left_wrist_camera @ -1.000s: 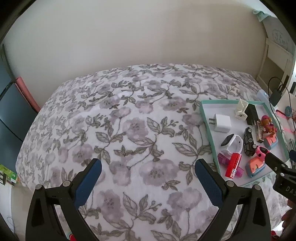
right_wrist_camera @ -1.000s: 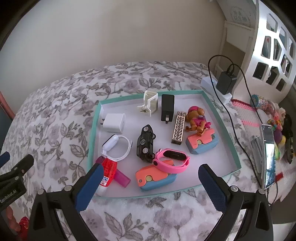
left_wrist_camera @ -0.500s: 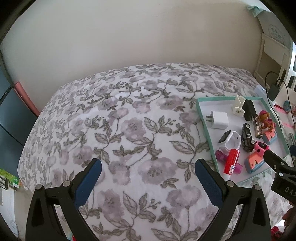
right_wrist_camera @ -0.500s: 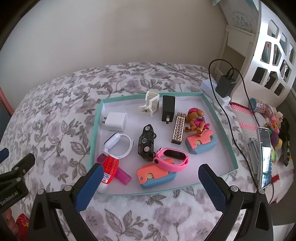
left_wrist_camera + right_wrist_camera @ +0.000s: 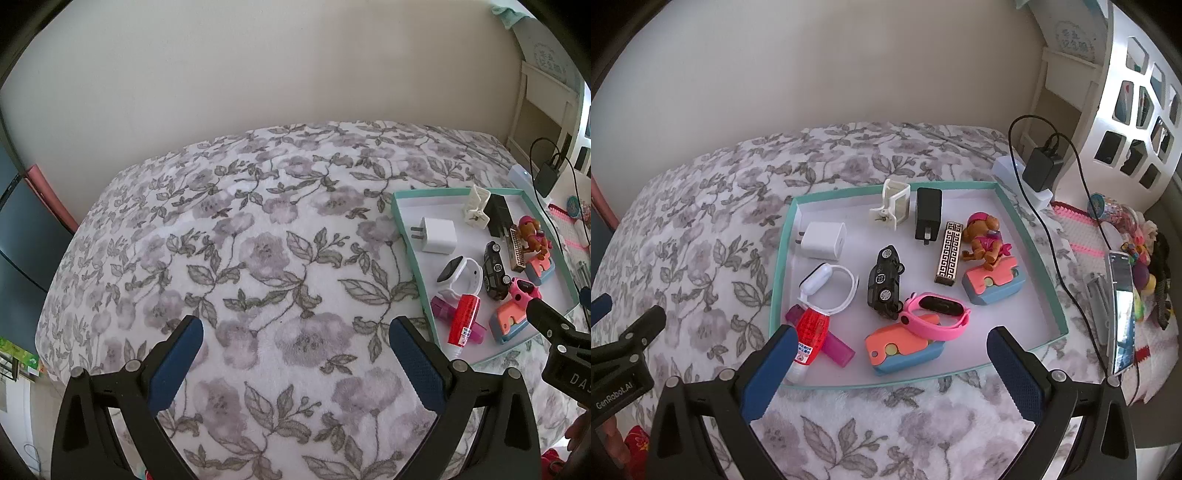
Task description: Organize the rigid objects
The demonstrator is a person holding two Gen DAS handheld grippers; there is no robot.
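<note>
I see a teal-rimmed tray (image 5: 1047, 293) on the floral bedspread (image 5: 258, 258), crowded with small hard items. Inside it, a white charger (image 5: 824, 240) sits at the far left, a black toy car (image 5: 884, 282) in the middle, and a pink wristband (image 5: 936, 315) rests on an orange-and-blue case (image 5: 905, 352) near the front rim. My right claw (image 5: 892, 363) hovers spread wide over that rim, holding nothing. My left claw (image 5: 295, 356) is likewise open and empty over bare bedspread left of the tray.

The tray (image 5: 1046, 288) lies on the bed (image 5: 701, 240), the toy car (image 5: 884, 282) roughly central in it, chargers behind.
</note>
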